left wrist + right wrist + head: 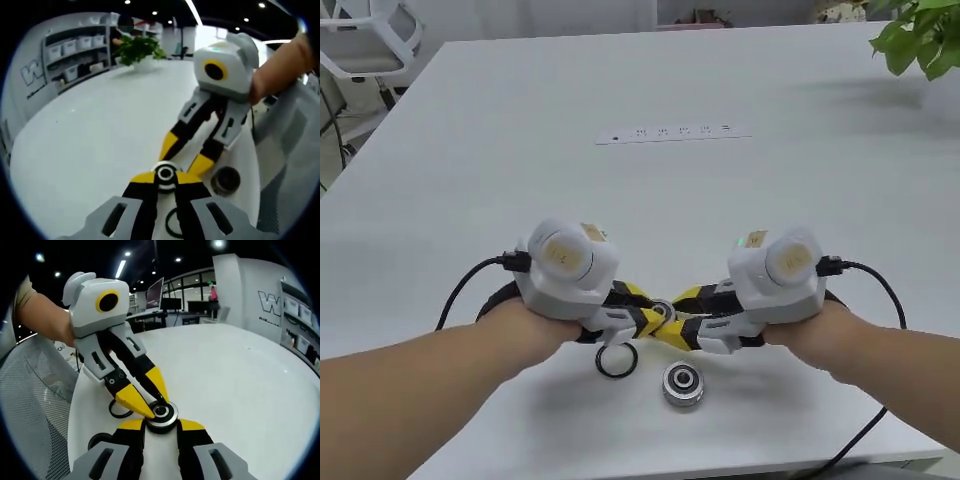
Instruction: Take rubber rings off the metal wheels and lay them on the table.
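A metal wheel with a black rubber ring (663, 311) is held up between both grippers, just above the table near its front edge. My left gripper (165, 179) is shut on this wheel (165, 173), one yellow tip on each side. From the other side my right gripper (161, 426) also grips the wheel (161, 415). A loose rubber ring (617, 360) lies flat on the table under the left gripper (648, 314). Beside it, below the right gripper (680, 318), sits a bare metal wheel (682, 384).
The white table (650, 190) stretches far ahead, with a socket strip (672, 133) set into its middle. A plant (920, 35) stands at the far right corner and a chair (365, 40) at the far left. Cables (470, 285) trail from both grippers.
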{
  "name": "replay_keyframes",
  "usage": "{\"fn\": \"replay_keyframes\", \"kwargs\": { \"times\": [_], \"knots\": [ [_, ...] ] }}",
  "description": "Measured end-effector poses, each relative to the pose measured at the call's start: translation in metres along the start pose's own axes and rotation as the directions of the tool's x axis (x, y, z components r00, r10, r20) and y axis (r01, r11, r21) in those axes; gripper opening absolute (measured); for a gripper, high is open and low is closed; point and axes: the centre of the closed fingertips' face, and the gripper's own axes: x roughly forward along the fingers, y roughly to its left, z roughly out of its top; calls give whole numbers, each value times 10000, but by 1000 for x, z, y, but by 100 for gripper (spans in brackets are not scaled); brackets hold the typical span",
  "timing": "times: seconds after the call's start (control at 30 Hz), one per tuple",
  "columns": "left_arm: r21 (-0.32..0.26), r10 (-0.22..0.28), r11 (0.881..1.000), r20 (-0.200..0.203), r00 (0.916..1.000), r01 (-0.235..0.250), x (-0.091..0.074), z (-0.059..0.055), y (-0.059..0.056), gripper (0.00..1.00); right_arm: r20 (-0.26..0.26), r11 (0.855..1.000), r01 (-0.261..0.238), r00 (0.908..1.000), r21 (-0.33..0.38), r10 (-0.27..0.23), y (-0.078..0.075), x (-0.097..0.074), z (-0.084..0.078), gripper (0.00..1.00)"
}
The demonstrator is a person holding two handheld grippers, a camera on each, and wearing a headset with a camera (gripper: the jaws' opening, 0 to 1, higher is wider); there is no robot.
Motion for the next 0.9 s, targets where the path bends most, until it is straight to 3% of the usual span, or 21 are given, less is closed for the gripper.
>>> {"fn": "replay_keyframes", "kwargs": {
  "times": [0.37, 0.7, 0.73, 0.9],
  "knots": [
    [-60, 0, 10000, 20, 10000, 0, 0, 0, 0, 13, 8, 9995, -193, 9998, 258, 193, 1, -4, -3, 19],
    [-109, 24, 9999, 13, 10000, -24, 0, 0, 0, 13, -117, 9989, -202, 9997, 421, 208, 0, -9, -7, 7],
    [-119, 31, 9999, 12, 10000, -31, 0, 0, -1, 13, -125, 9983, -142, 9998, 562, 149, -2, -10, -9, 2],
    [-103, 68, 9999, 16, 10000, -67, 0, 0, 0, 13, -50, 9944, -157, 9999, 1045, 163, -1, -10, -9, 0]
  ]
}}
